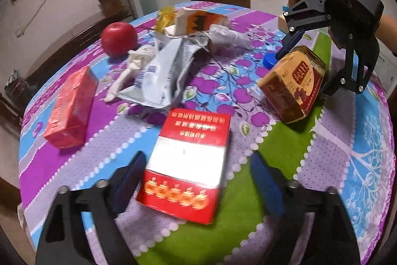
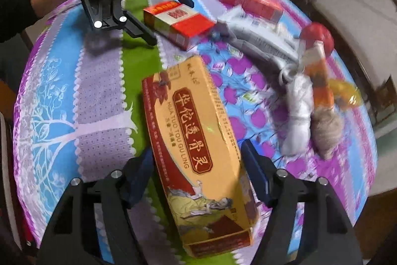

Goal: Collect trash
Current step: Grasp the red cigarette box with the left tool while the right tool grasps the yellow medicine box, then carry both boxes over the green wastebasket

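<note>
Writing first: the yellow box [image 2: 198,160] carries large Chinese characters on a dark red plaque, with "HUA TUO TOU GU LING" printed beside them and a drawn robed figure lower down. The red-and-white box [image 1: 188,165] shows upside-down Chinese lines across its red top band and a row of five gold medallions along its near edge; the characters are too soft to read.

Everything sits on a round tabletop [image 1: 347,165] under a patchwork cloth of purple, blue and green, printed with purple fruit and white trees. Behind it are pale walls, a wooden door and a framed picture high at 10 o'clock.

Left claw [image 1: 197,160]: released, pads apart, the red-and-white box lying flat between them, hard by the left pad with a clear gap on the right.

Right claw [image 2: 196,148]: clenched on the yellow box, both pads against its long sides, and the left wrist view has that box tilted at 3 o'clock.

More litter sits beyond: a crumpled silver wrapper [image 1: 158,73] at 12, a red carton [image 1: 72,111] at 9, an apple [image 1: 119,39] at 11.
</note>
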